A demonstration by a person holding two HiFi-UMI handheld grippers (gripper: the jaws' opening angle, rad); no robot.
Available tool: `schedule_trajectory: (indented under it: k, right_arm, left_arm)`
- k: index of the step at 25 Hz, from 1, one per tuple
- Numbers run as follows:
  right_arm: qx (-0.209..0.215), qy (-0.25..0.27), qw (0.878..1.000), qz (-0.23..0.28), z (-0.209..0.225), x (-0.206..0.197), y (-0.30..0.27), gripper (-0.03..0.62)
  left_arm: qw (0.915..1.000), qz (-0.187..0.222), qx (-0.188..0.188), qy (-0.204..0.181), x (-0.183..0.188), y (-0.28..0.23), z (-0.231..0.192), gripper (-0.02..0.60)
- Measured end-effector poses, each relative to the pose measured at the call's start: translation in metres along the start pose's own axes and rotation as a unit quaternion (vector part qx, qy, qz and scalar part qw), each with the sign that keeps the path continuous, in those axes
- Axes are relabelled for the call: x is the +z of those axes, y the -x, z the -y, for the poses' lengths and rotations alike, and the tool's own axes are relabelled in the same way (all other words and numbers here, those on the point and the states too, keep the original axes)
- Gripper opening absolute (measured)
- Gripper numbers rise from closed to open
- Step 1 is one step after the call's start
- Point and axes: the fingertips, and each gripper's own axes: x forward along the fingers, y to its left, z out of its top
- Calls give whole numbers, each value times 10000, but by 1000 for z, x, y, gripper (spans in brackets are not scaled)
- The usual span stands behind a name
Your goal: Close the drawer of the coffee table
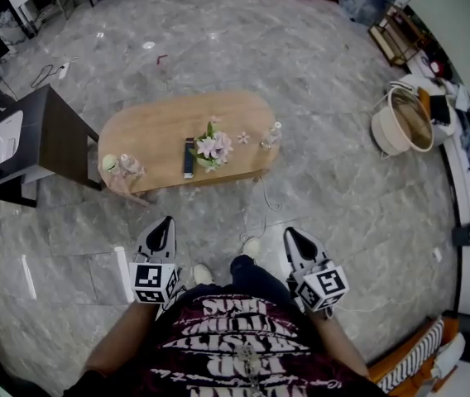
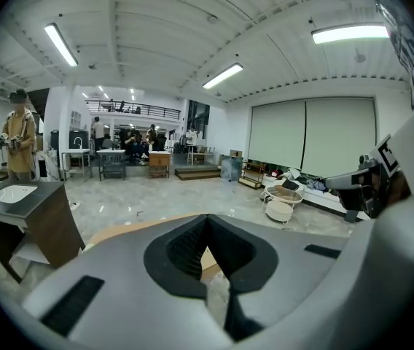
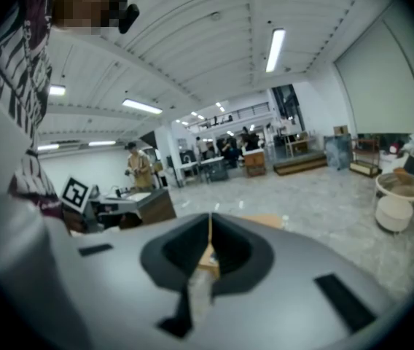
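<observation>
The oval wooden coffee table [image 1: 160,126] stands on the grey floor ahead of me. On it are a flower bouquet [image 1: 213,147], a dark remote [image 1: 189,157] and a small clear bottle [image 1: 273,134]. A pale wooden part [image 1: 126,185] juts out below its front left edge; I cannot tell whether it is the drawer. My left gripper [image 1: 166,220] and right gripper [image 1: 289,231] hang close to my body, short of the table, both shut and empty. In the left gripper view the jaws [image 2: 207,217] meet with the tabletop [image 2: 112,230] beyond. The right gripper [image 3: 210,216] view shows the same.
A dark cabinet with a white sink [image 1: 49,131] stands left of the table. A round white basket [image 1: 400,121] sits at the right, an orange sofa corner [image 1: 417,354] at the bottom right. A cable [image 1: 265,201] lies on the floor. People stand far back [image 2: 19,144].
</observation>
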Motion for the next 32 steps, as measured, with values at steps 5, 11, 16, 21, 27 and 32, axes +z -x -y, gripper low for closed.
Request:
schedule_trajectory:
  k: [5,11,16,21,27,32]
  right_arm:
    - [198,-12,9997,-115,40,5,-17,35]
    - [406,-4,9990,-208,101,17,-36,35]
    - [682,233,9958,-561,142,-4,-65,35]
    - [957,445,9882,-1111,162,-45,-99,35]
    - [1109,639,9786,-1609,189,-109,-159,35]
    - [1114,648,9739,-1871,216,-167,-210,35]
  left_arm:
    - [9997,-190,124,30,3,-36,18,21]
    - [9984,-393,401,-88,0,-73,35,21]
    - [9923,-908,774,-319,-44,-93,35,21]
    - [9884,-1328,660,-315,-96,-93,32,21]
    - [9828,-1728,464,-462,-173,-139,8,21]
    - [9748,-2130,199,-638,-247,-200,-10,21]
